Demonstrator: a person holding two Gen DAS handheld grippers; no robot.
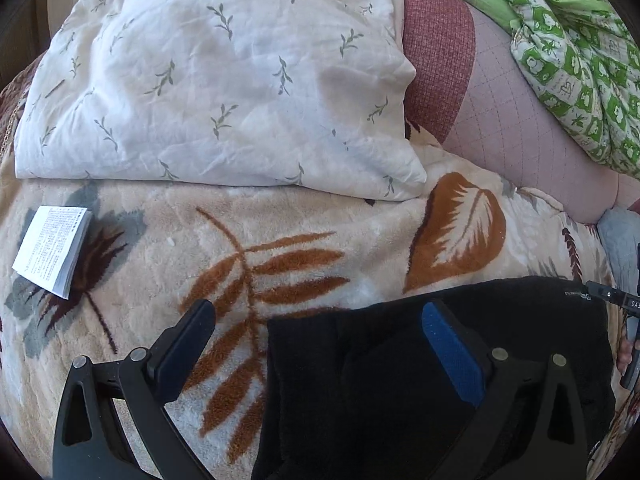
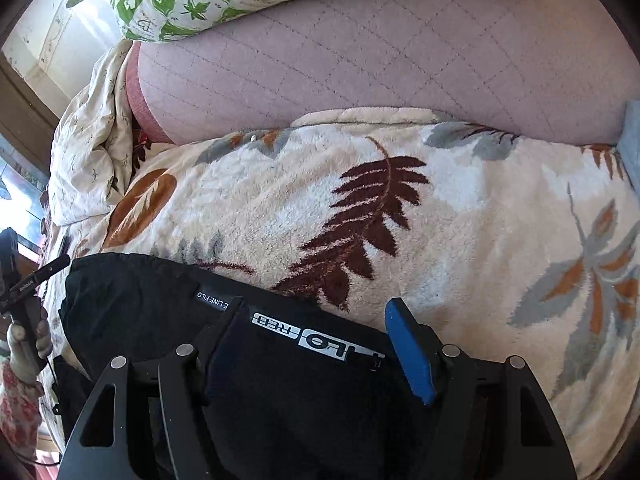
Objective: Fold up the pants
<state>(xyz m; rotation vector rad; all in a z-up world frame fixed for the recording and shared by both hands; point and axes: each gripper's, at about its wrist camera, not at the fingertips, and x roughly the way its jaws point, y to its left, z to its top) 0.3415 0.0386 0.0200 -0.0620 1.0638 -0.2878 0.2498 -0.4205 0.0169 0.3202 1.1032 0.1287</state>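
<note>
Black pants (image 1: pixel 400 380) lie folded on a leaf-patterned fleece blanket (image 1: pixel 280 240). In the right wrist view the pants (image 2: pixel 280 392) show a waistband with white lettering. My left gripper (image 1: pixel 316 320) is open, straddling the pants' left edge, with one finger over the blanket and one over the cloth. My right gripper (image 2: pixel 312 320) is open over the waistband, holding nothing. The left gripper also shows at the left edge of the right wrist view (image 2: pixel 24 280).
A white leaf-print pillow (image 1: pixel 208 80) lies behind the blanket. A small printed booklet (image 1: pixel 52 252) lies at left. A pink quilted cushion (image 2: pixel 380 64) and a green patterned quilt (image 1: pixel 568 52) sit beyond.
</note>
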